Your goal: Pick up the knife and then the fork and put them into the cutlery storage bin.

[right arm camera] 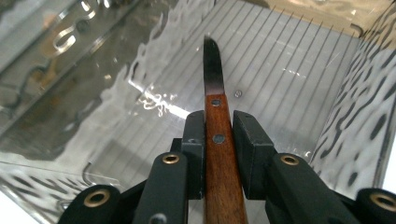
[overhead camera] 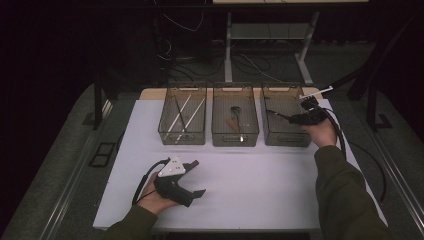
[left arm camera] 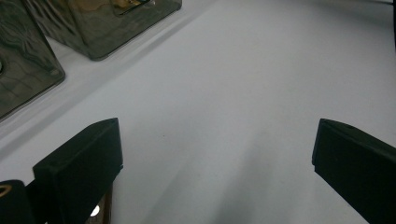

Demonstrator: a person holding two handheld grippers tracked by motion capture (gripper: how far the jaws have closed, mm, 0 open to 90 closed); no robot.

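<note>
A knife (right arm camera: 217,130) with a riveted brown wooden handle and a dark blade is clamped between the jaws of my right gripper (right arm camera: 218,133). Its blade points into the clear right-hand bin (right arm camera: 289,70), above the bin's ribbed floor. In the high view my right gripper (overhead camera: 295,118) hovers over the right bin (overhead camera: 283,136), with the thin dark blade (overhead camera: 277,114) reaching left over it. My left gripper (overhead camera: 196,178) rests on the white table (overhead camera: 250,175) near the front left, held by a hand. Its jaws stand wide apart with nothing between them, as the left gripper view (left arm camera: 217,163) shows.
Three clear bins stand in a row at the back of the table. The left bin (overhead camera: 182,122) holds pale sticks, and the middle bin (overhead camera: 235,120) holds a dark and brown utensil. Cables trail from both grippers. Table legs and wires lie on the floor beyond.
</note>
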